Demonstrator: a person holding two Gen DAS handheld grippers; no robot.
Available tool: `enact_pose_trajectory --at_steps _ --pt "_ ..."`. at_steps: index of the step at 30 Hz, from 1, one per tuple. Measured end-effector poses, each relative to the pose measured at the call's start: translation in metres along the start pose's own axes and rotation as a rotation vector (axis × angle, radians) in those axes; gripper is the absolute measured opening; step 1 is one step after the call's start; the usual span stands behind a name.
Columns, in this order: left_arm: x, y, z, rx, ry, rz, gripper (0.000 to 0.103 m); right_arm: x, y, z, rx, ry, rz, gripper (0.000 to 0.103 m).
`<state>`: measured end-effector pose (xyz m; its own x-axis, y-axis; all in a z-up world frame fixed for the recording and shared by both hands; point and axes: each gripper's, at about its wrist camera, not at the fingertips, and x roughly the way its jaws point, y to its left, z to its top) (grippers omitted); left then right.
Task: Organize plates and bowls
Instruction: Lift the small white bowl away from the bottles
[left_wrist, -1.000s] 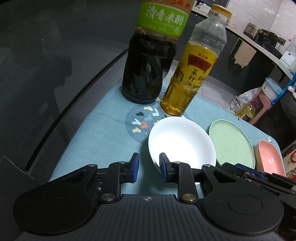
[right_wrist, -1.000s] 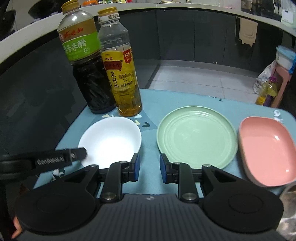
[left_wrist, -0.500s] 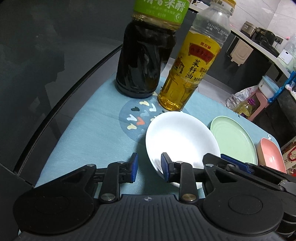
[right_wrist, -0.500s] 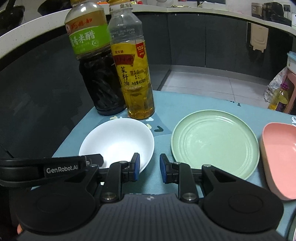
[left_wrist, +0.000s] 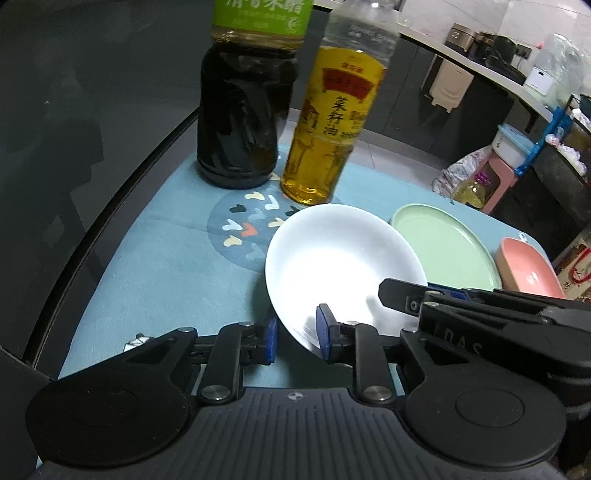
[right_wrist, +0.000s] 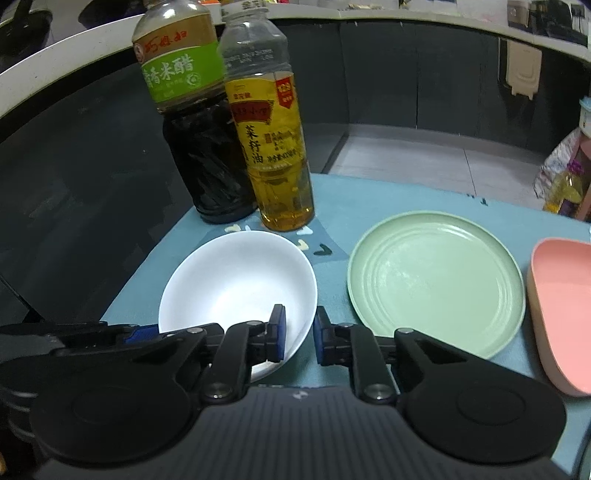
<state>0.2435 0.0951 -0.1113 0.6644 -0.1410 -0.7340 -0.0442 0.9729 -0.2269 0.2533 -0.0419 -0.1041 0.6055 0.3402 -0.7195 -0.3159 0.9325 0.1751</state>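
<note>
Both grippers are working the round white ceramic bowl (right_wrist: 240, 284), sitting on the blue-mat surface (left_wrist: 166, 266) beside the pale green plate (right_wrist: 436, 277). Left gripper (left_wrist: 295, 334) and right gripper (right_wrist: 297, 338) jaws straddle its near rim, narrow and closing. Next: firm pinch, then lift level.

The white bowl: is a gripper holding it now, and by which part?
Not gripped yet. The left gripper and the right gripper each straddle the near rim of the white bowl. Their jaws are closing, but gaps still show beside the pads.
</note>
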Motion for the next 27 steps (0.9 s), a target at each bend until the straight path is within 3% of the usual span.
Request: enact_pose_trajectory --at_steps 5,27 --pt "-0.018 -0.009 -0.003 0.036 -0.040 -0.013 0.020 -0.013 -0.007 0.002 0.038 0.027 0.004 0.015" --pt "-0.097 -0.026 -0.029 0.058 -0.105 -0.064 0.020 -0.102 0.011 -0.021 0.031 -0.040 0.020 0.015"
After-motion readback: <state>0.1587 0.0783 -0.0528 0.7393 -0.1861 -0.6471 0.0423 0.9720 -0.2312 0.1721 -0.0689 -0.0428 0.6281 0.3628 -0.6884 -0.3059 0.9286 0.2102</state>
